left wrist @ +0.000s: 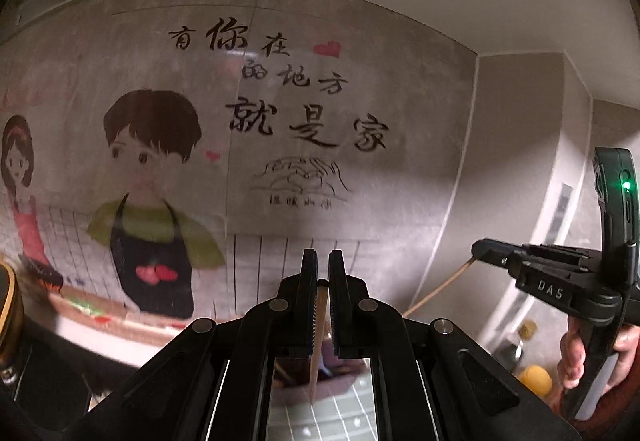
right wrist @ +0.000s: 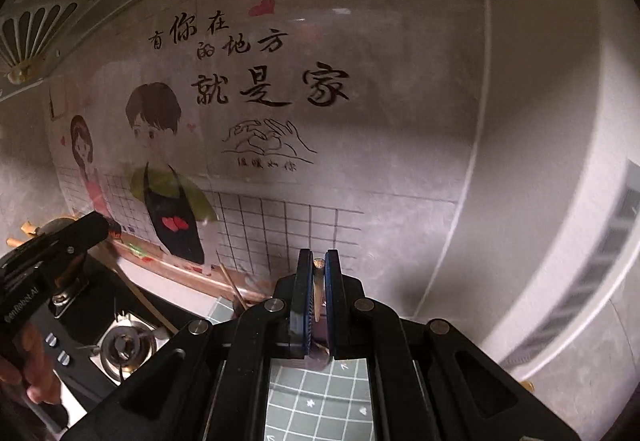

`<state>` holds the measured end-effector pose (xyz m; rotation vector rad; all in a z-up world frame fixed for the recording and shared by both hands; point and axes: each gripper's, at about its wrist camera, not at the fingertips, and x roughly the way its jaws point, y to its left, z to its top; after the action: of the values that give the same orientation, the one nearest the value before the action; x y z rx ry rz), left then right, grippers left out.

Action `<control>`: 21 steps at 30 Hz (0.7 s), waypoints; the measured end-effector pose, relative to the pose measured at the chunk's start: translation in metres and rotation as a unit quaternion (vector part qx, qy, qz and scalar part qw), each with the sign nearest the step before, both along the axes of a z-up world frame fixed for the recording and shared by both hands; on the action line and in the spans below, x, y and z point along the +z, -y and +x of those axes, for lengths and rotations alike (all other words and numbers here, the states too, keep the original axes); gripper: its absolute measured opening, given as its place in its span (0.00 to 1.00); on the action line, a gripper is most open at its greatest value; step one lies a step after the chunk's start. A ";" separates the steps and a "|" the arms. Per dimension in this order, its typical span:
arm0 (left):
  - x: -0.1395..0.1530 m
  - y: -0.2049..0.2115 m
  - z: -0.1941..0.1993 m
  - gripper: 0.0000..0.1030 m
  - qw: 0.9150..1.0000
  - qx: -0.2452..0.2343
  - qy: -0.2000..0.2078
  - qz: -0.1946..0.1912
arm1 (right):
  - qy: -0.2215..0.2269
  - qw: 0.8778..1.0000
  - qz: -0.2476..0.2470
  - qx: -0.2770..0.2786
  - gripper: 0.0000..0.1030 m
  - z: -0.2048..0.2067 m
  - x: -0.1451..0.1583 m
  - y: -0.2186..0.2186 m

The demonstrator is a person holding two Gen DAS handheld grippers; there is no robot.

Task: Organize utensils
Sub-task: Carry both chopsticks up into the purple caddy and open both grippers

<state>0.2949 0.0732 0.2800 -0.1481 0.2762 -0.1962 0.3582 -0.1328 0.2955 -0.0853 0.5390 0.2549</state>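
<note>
My left gripper (left wrist: 323, 269) is shut on a wooden chopstick (left wrist: 318, 337) that hangs down between its jaws, high in front of the wall. My right gripper (right wrist: 319, 261) is shut on a second chopstick (right wrist: 318, 291), seen end-on between its blue pads. In the left wrist view the right gripper (left wrist: 480, 252) shows at the right, its chopstick (left wrist: 438, 289) slanting down to the left, with a hand (left wrist: 576, 355) on the handle. In the right wrist view the left gripper (right wrist: 98, 227) shows at the left, its chopstick (right wrist: 140, 293) slanting down to the right.
A wall (right wrist: 360, 161) with a cartoon decal stands close ahead. A range hood (right wrist: 36, 37) hangs upper left. Below lie a gas burner (right wrist: 124, 347) and a green grid mat (right wrist: 320, 405). Another stick (right wrist: 233, 283) rises near the mat's far edge. Bottles (left wrist: 516, 345) stand low right.
</note>
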 end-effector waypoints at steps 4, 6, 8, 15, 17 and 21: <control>-0.013 -0.004 0.036 0.05 1.000 0.013 -0.002 -0.003 | -0.030 1.000 -0.008 0.001 0.05 0.029 -0.017 -0.012; -0.024 -0.007 0.053 0.05 1.000 0.013 -0.012 -0.016 | -0.044 0.999 -0.008 0.004 0.05 0.041 -0.029 -0.016; -0.037 -0.010 0.071 0.05 0.999 0.014 -0.021 -0.027 | -0.055 0.998 -0.011 0.004 0.05 0.054 -0.043 -0.019; -0.089 -0.015 0.121 0.05 0.997 0.014 -0.067 -0.039 | -0.103 0.995 -0.015 0.011 0.05 0.091 -0.090 -0.022; -0.101 -0.015 0.131 0.05 0.996 0.015 -0.080 -0.040 | -0.113 0.993 -0.017 0.010 0.05 0.099 -0.101 -0.022; -0.121 -0.014 0.146 0.05 0.994 0.013 -0.103 -0.042 | -0.149 0.989 -0.013 0.011 0.05 0.117 -0.131 -0.024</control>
<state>0.4413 0.0872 0.1592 -0.2560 0.4707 -0.1670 0.4754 -0.1091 0.1641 -0.0793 0.8385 0.2833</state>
